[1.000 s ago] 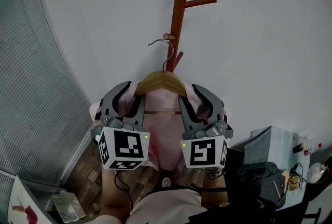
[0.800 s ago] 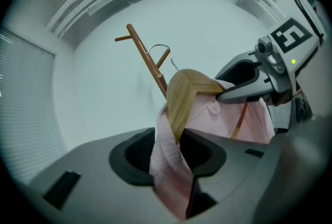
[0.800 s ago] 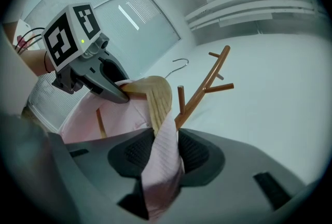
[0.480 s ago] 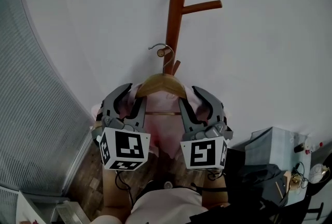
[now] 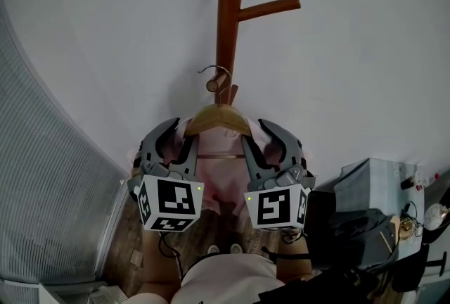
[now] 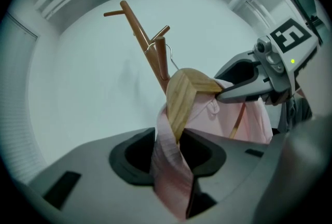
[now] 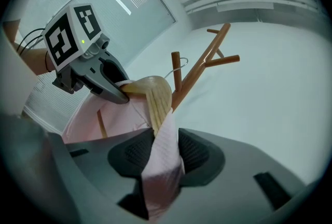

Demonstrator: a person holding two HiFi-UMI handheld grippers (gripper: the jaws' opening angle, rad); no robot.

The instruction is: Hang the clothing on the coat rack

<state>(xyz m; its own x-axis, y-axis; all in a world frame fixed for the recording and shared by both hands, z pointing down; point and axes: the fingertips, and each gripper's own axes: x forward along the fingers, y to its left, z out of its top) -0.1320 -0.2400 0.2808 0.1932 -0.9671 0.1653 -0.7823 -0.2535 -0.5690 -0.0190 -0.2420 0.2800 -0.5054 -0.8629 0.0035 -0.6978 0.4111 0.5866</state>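
Clothing [image 5: 215,173], pink, is pinched at both shoulders. My left hand-held gripper [image 5: 184,131] has its jaws closed on the fabric draped over one end of the wooden hanger [image 5: 218,117]. My right hand-held gripper [image 5: 252,129] is clamped the same way on the other end. Each gripper view shows a fold of pink cloth squeezed between the pads, with the hanger's tip just beyond. So the clothing hangs in the air between the two, on its hanger, right in front of the coat rack [image 5: 230,7].

The hanger's wire hook [image 5: 216,70] arches over the tip of the lower peg [image 5: 211,85]; I cannot tell whether it bears on it. A longer peg [image 5: 271,8] sticks out to the right, higher up the pole, which stands directly behind the hook.

Behind the rack is a plain white wall [image 5: 351,84]. A ribbed blind [image 5: 49,176] curves down the left side, and there is a wood floor [image 5: 123,239] below. At lower right, well apart from the rack, sit a pale grey box [image 5: 365,186] and a dark bag [image 5: 355,232].

A second ago the hook hung just left of the peg tip; now it sits over it. The hanger and both grippers are closer to the pole, and both grips are unchanged.
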